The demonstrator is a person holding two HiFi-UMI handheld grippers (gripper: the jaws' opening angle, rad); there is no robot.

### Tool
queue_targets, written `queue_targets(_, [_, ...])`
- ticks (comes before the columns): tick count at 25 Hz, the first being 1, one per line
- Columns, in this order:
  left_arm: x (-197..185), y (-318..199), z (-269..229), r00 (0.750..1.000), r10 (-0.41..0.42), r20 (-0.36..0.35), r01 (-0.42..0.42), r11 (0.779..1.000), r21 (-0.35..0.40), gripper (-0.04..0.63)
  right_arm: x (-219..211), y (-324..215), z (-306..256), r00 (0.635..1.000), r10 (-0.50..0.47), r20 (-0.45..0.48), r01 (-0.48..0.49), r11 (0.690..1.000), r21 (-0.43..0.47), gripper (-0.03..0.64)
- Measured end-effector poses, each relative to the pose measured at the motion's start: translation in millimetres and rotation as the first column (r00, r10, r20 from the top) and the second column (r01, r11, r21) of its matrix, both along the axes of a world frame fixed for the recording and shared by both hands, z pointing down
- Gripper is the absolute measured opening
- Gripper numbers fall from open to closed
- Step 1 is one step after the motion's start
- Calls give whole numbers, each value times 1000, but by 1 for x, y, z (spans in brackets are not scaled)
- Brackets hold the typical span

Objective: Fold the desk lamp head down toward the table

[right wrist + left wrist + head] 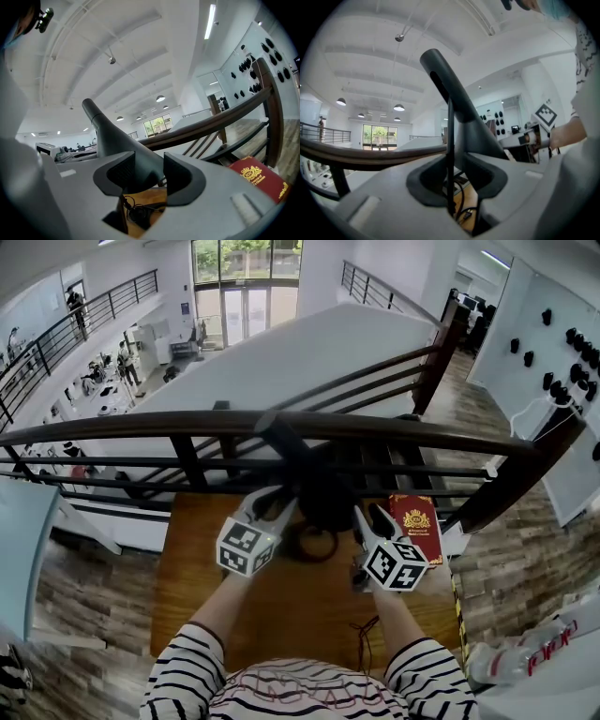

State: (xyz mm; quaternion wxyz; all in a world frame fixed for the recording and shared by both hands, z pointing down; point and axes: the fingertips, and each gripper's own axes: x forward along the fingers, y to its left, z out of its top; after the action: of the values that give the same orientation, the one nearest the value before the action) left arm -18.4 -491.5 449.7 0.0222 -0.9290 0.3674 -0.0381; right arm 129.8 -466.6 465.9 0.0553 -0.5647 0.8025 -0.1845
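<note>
Nearest the camera, two arms in striped sleeves (187,667) reach out over the wooden desk (281,606), each holding a tool. The left hand-held gripper (277,502) stands partly open. The desk lamp's (323,498) long bar (454,103) is between its jaws, close to the right pad, with a gap on the left side where a thin dark line runs upright. The right hand-held gripper (373,518) is closed on the same bar (117,140), with both of its pads against the bar. The dark grey lamp stands on the desk between the two tools. Its bar is not folded: the long axis slants up and away from the person, leaning left, and the free end points toward the ceiling. A black cable (314,545) loops on the desk just in front of the lamp. A red booklet (417,521) lies to the right. Beyond the desk edge runs a dark wooden railing (187,423), with an open hall below it.
</note>
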Motion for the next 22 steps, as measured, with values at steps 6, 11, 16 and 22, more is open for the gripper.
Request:
queue_targets(6, [0, 10, -2, 999, 32, -31, -32, 999, 0, 128, -4, 1, 2, 1000, -9, -11, 9, 1000, -6, 157])
queue_targets(11, [0, 13, -2, 999, 44, -18, -44, 999, -3, 127, -4, 1, 1, 1000, -2, -1, 2, 1000, -8, 149])
queue_targets(16, [-4, 16, -6, 999, 33, -25, -33, 999, 11, 127, -5, 2, 2, 1000, -2, 7, 2, 1000, -28, 155])
queue_targets(22, [-11, 31, -12, 999, 23, -26, -23, 999, 22, 127, -12, 17, 0, 1000, -18, -5, 17, 999, -35, 176])
